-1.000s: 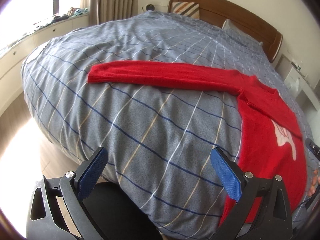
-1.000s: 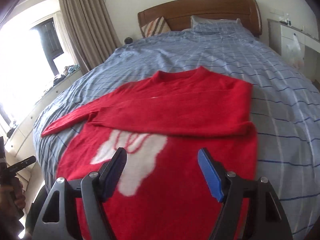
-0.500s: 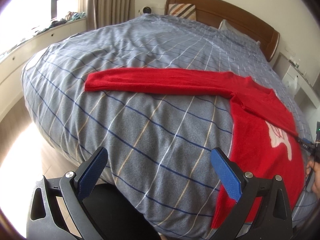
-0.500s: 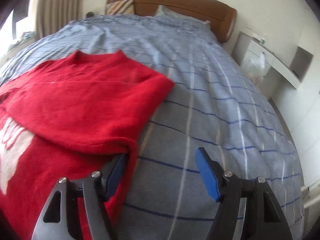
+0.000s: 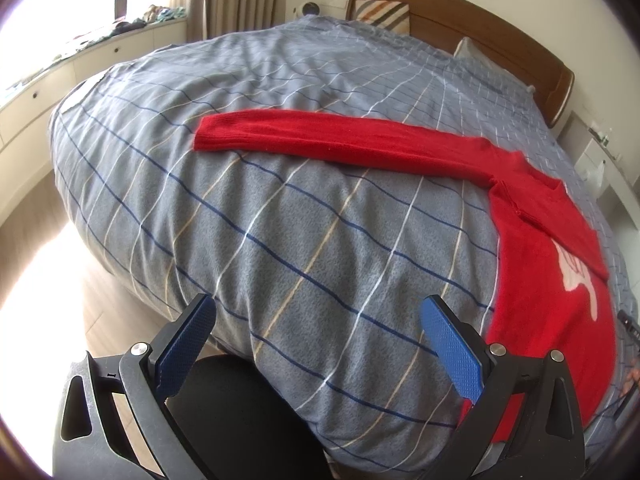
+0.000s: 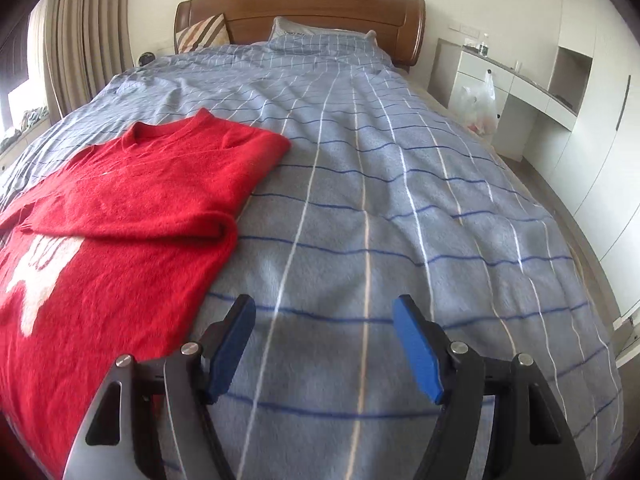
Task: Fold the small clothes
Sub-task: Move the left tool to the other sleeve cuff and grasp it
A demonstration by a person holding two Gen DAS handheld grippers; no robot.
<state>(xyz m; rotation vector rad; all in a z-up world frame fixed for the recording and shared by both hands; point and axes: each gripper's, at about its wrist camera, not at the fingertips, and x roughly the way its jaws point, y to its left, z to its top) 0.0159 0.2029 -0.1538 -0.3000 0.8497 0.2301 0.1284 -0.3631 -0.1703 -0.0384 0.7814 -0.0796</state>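
A red sweater (image 6: 132,216) with a white motif lies flat on the bed. Its right sleeve is folded across the chest. Its left sleeve (image 5: 340,142) stretches straight out over the blue plaid duvet (image 5: 280,240). The sweater body (image 5: 548,280) shows at the right of the left wrist view. My left gripper (image 5: 316,320) is open and empty above the bed's near corner, short of the sleeve. My right gripper (image 6: 324,320) is open and empty over bare duvet (image 6: 400,200), just right of the sweater's hem.
A wooden headboard (image 6: 300,12) and pillows (image 6: 316,36) stand at the far end. A white desk with a plastic bag (image 6: 480,104) runs along the right wall. A window bench with clutter (image 5: 100,40) lies left. Wood floor (image 5: 48,280) shows beside the bed.
My right gripper has swung right, off the sweater body and over bare duvet. My left gripper has shifted a little left and nearer; the outstretched sleeve sits more central.
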